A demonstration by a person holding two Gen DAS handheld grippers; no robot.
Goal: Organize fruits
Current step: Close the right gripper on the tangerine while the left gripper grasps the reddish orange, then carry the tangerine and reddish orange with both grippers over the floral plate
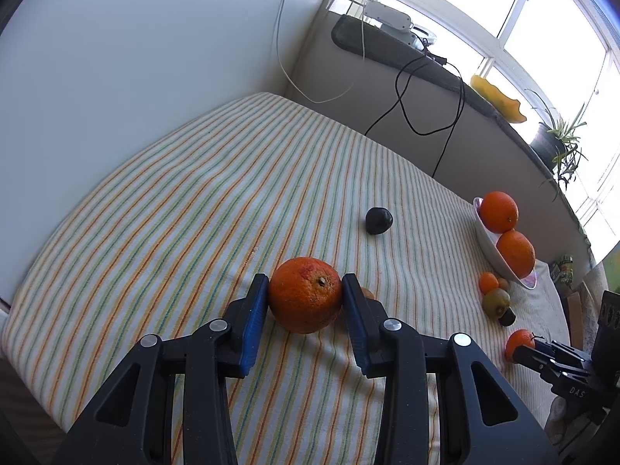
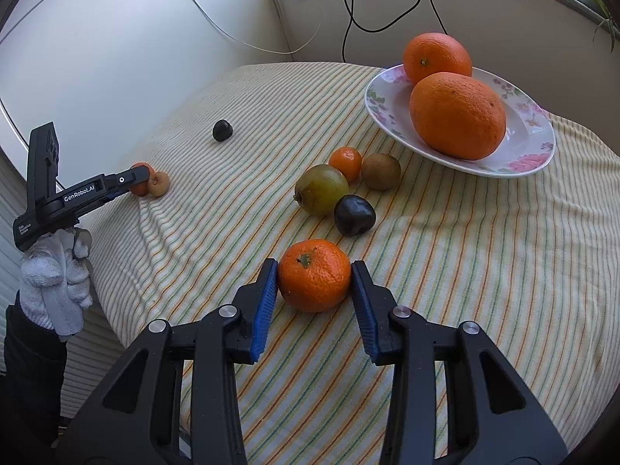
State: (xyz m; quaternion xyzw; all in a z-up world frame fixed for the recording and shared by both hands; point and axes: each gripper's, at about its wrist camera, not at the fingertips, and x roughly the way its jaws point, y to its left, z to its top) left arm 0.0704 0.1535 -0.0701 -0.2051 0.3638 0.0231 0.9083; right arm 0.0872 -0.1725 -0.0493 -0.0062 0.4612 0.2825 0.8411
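My left gripper (image 1: 305, 285) is shut on a large orange (image 1: 305, 294) on the striped cloth; it also shows in the right wrist view (image 2: 138, 184), with a small pale fruit (image 2: 159, 183) beside it. My right gripper (image 2: 314, 271) is shut on a tangerine (image 2: 314, 274); it shows in the left wrist view (image 1: 519, 343) too. A floral plate (image 2: 387, 108) holds two oranges (image 2: 457, 114). Near it lie a small tangerine (image 2: 345, 162), two kiwis (image 2: 321, 189), and a dark fruit (image 2: 354, 215). Another dark fruit (image 1: 379, 220) lies alone.
The table's striped cloth (image 1: 193, 201) drops off at the left and near edges. A windowsill (image 1: 426, 62) behind carries a power strip, hanging cables, a yellow dish (image 1: 500, 99) and a potted plant (image 1: 558, 143). A white wall stands on the left.
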